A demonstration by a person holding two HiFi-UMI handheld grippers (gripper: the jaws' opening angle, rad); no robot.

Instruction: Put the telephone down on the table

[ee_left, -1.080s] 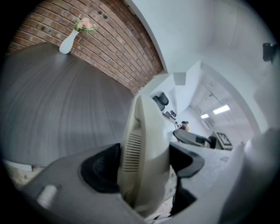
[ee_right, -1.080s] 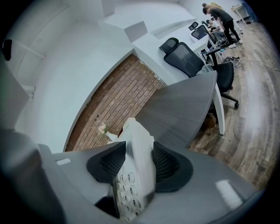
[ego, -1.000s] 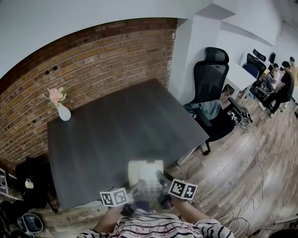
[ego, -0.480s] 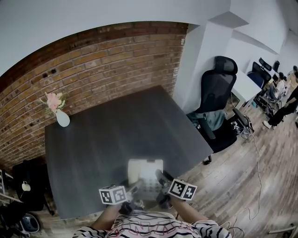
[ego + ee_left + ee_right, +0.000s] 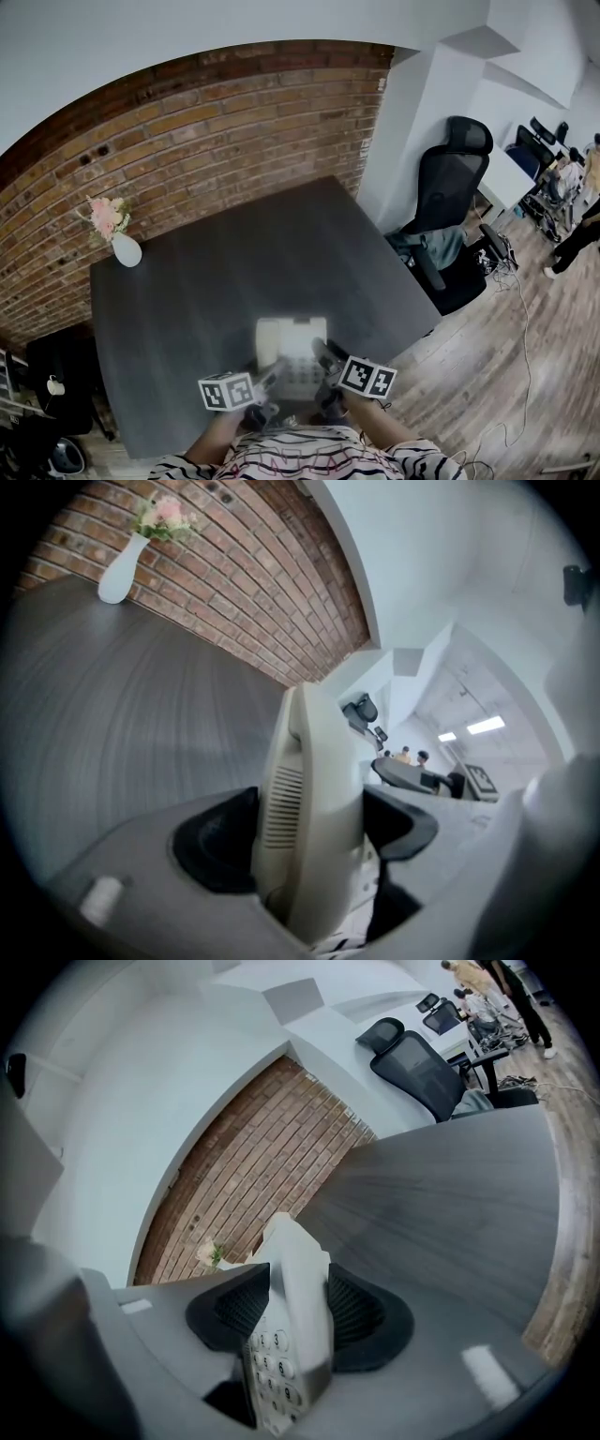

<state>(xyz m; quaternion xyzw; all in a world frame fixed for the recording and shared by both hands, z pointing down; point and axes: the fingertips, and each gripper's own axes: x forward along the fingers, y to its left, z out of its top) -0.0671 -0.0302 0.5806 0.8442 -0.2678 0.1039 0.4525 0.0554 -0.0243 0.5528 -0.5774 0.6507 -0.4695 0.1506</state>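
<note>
A cream desk telephone (image 5: 292, 356) with a keypad hangs over the near part of the dark grey table (image 5: 234, 272), held from both sides. My left gripper (image 5: 269, 380) is shut on its left edge, where the vented side of the telephone (image 5: 309, 817) fills the space between the black pads. My right gripper (image 5: 323, 364) is shut on its right edge; there the telephone (image 5: 286, 1335) shows its number keys between the pads. Whether its underside touches the table is hidden.
A white vase with pink flowers (image 5: 120, 239) stands at the table's far left corner by the brick wall (image 5: 187, 131). A black office chair (image 5: 450, 216) stands right of the table. People sit at desks at the far right.
Both grippers have carried the telephone forward over the table, from beyond its near edge to above its near part. The grip on both sides is unchanged.
</note>
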